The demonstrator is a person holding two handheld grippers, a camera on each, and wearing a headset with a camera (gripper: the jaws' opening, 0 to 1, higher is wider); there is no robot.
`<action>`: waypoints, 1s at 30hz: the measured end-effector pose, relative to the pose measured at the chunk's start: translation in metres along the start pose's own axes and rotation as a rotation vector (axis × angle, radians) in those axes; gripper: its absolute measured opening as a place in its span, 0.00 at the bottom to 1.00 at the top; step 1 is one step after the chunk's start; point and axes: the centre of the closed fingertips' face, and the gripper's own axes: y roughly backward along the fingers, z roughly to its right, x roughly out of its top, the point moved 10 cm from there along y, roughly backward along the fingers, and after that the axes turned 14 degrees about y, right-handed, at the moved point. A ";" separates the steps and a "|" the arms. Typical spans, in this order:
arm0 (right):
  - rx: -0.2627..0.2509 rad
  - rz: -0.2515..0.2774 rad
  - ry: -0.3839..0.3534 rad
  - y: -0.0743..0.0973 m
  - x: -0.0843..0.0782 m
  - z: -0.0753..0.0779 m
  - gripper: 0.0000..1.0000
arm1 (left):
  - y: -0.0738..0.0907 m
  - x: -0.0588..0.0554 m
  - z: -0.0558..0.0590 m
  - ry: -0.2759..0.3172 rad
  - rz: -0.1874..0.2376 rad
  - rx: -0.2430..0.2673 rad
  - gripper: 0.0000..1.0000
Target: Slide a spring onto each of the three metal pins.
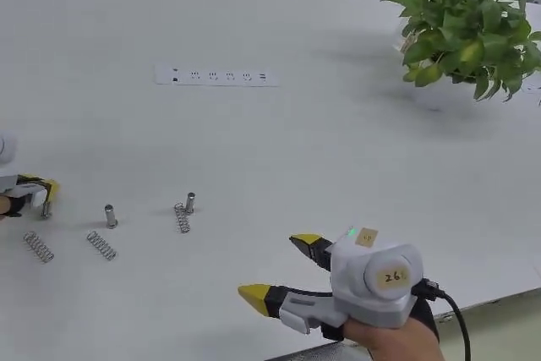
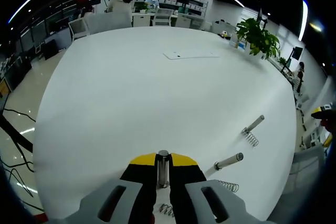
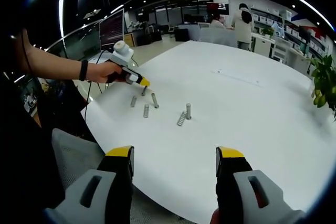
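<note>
Tabletop (image 1: 338,166) white, office (image 3: 173,19) behind; left hand-held gripper (image 2: 163,160) clamps pin (image 2: 163,170), right hand-held gripper (image 3: 175,153) spread

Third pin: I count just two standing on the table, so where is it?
The third pin is gripped in the left gripper at the head view's left edge, left of the nearest standing pin.

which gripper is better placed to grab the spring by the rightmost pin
Probably right: the right gripper is open, empty, and that spring lies at its end of the row. The left gripper is shut on a pin.
</note>
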 end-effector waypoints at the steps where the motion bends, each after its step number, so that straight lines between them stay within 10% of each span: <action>1: 0.001 -0.001 0.002 0.000 0.000 0.000 0.62 | 0.001 0.000 0.000 -0.001 0.003 0.002 0.00; 30: 0.012 0.009 0.007 0.001 -0.002 -0.005 0.61 | 0.018 -0.008 0.000 -0.068 -0.006 0.032 0.00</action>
